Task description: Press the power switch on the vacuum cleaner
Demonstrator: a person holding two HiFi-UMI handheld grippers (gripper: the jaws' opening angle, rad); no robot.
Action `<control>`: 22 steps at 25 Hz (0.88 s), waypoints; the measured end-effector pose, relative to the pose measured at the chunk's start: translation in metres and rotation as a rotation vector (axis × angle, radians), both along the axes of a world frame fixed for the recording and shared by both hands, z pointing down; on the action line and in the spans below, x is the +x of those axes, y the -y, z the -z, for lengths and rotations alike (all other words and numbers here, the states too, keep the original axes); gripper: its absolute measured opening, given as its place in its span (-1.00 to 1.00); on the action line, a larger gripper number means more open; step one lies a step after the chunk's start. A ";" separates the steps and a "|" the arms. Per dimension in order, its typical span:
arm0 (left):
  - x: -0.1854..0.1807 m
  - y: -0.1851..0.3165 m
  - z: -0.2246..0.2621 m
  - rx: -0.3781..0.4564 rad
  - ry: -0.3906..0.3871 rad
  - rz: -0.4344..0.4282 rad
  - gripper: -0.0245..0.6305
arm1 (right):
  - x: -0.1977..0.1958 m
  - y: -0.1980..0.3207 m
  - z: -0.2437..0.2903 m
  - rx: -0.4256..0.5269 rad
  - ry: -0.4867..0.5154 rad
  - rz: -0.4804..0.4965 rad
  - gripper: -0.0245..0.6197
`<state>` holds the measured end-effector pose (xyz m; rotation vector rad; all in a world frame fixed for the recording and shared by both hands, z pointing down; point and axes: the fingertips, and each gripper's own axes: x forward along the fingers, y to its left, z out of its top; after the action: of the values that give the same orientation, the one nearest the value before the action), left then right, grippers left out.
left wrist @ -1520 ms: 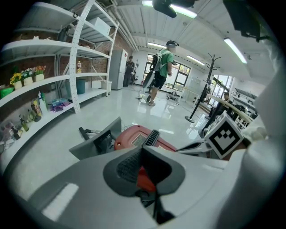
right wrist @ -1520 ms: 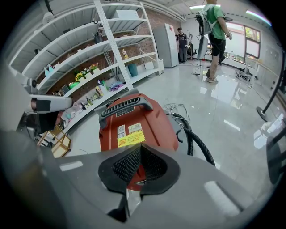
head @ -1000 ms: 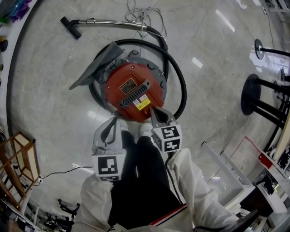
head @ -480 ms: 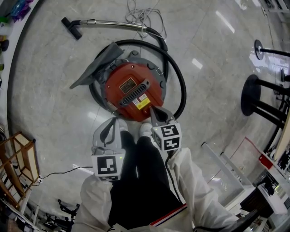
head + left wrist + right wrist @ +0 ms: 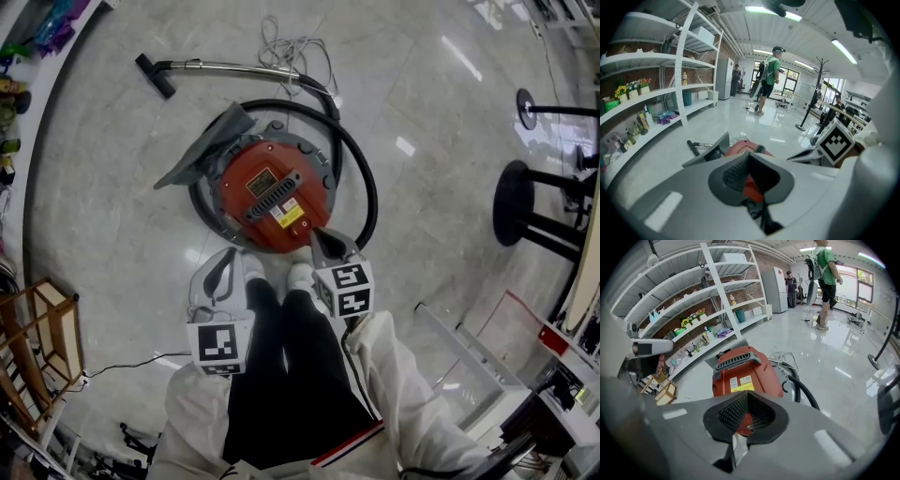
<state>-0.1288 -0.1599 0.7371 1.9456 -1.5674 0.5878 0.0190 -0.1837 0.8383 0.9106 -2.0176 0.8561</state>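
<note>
we stand over the red vacuum cleaner (image 5: 272, 197), which sits on the pale floor (image 5: 112, 187) just ahead of our shoes (image 5: 300, 274). its black hose (image 5: 366, 183) loops round the right side, and the metal wand (image 5: 234, 66) lies beyond it. the left gripper (image 5: 225, 258) hangs near the canister's near edge, jaws closed together on nothing; in its own view only a sliver of red shows past the joined tips. the right gripper (image 5: 319, 236) hovers over the near right rim, jaws likewise pressed together and empty. whether it touches the lid we cannot tell. the power switch cannot be made out in any view, and the right gripper covers part of that rim.
</note>
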 end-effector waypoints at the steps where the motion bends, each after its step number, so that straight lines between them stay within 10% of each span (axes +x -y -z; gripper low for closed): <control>1: -0.001 0.001 0.005 0.009 0.005 0.002 -0.93 | 0.001 0.000 0.005 0.006 0.001 0.000 -0.92; 22: -0.009 -0.028 0.144 0.093 0.090 -0.003 -0.93 | 0.019 0.010 0.195 0.214 0.080 -0.042 -0.92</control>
<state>-0.1380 -0.1315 0.5929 2.0152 -1.6750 0.6218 0.0381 -0.1939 0.6435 1.0546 -2.1976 0.7183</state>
